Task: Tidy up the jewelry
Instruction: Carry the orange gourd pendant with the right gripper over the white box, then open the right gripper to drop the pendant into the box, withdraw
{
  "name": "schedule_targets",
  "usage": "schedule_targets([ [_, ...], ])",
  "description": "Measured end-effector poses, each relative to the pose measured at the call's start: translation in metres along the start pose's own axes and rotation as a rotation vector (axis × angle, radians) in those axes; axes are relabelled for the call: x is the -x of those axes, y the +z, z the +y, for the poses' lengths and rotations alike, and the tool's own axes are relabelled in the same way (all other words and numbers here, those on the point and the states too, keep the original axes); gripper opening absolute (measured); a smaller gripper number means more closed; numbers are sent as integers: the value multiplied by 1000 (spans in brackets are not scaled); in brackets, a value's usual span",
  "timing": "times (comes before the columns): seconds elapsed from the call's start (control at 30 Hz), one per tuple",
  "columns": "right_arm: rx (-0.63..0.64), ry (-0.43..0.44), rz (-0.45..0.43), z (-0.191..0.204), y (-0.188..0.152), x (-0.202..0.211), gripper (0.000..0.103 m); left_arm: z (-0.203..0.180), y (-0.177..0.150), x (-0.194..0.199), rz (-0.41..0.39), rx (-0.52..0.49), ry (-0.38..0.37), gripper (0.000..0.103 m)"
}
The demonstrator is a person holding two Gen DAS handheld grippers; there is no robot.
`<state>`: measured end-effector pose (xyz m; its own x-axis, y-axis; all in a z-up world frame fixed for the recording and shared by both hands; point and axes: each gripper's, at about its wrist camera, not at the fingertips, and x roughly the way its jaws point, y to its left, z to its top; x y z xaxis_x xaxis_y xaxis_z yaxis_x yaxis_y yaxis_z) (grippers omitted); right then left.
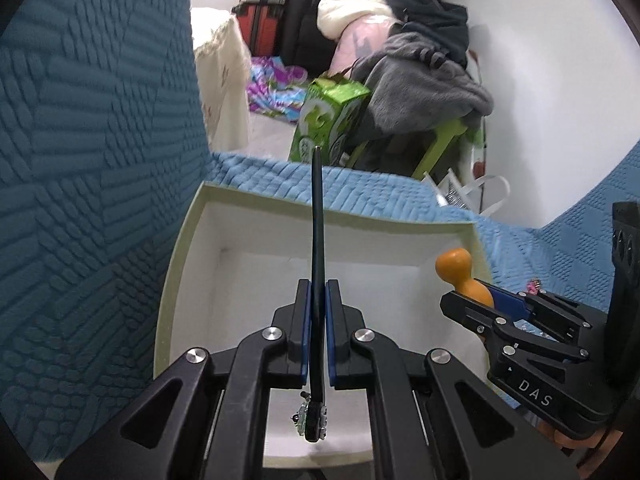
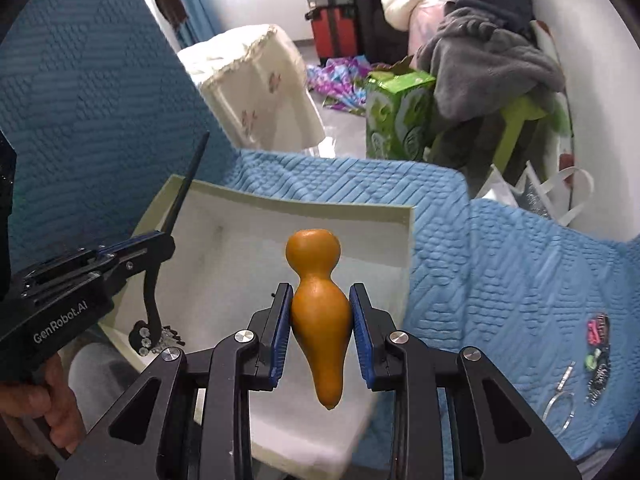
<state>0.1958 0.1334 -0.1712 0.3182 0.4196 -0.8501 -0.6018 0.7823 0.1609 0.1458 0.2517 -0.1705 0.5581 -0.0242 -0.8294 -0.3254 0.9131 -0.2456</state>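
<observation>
My left gripper (image 1: 318, 292) is shut on a black hair clip (image 1: 317, 216) with rhinestones at its near end, held over the open white box (image 1: 208, 216). It also shows in the right wrist view (image 2: 160, 240), at the left over the box (image 2: 404, 248). My right gripper (image 2: 320, 300) is shut on an orange wooden gourd (image 2: 318, 300), held above the box. The gourd (image 1: 460, 272) and right gripper (image 1: 468, 300) show at the right in the left wrist view.
The box lies on a blue quilted cover (image 2: 500, 260). A silver bangle (image 2: 560, 400), dark hair clips (image 2: 598, 376) and pink and green pieces (image 2: 596, 332) lie on it at the right. Beyond the edge are a green carton (image 2: 396, 116) and piled clothes (image 2: 480, 52).
</observation>
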Motion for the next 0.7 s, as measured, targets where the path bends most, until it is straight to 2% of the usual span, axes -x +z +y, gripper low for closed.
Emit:
schedule_targets([
  [0.27,-5,25,57,4,0,-24,27,15,-8,-11,45,10,18,6],
  [0.37,0,36,66,2,1,-23,27,16,-8,-6,35,23,8,6],
  [0.47,-12,55,53,-2,4,-12,33,14,-6,4,21,31,-1,7],
  [0.5,-9,55,48,-2,5,-9,34,12,-6,7,18,35,-1,13],
  [0.53,0,58,37,-2,7,-2,34,10,-5,12,10,38,-2,23],
  [0.6,6,67,17,-3,10,8,41,6,-2,21,-14,39,-2,36],
  [0.7,14,70,-36,-6,16,35,49,-4,2,43,-54,34,-1,36],
])
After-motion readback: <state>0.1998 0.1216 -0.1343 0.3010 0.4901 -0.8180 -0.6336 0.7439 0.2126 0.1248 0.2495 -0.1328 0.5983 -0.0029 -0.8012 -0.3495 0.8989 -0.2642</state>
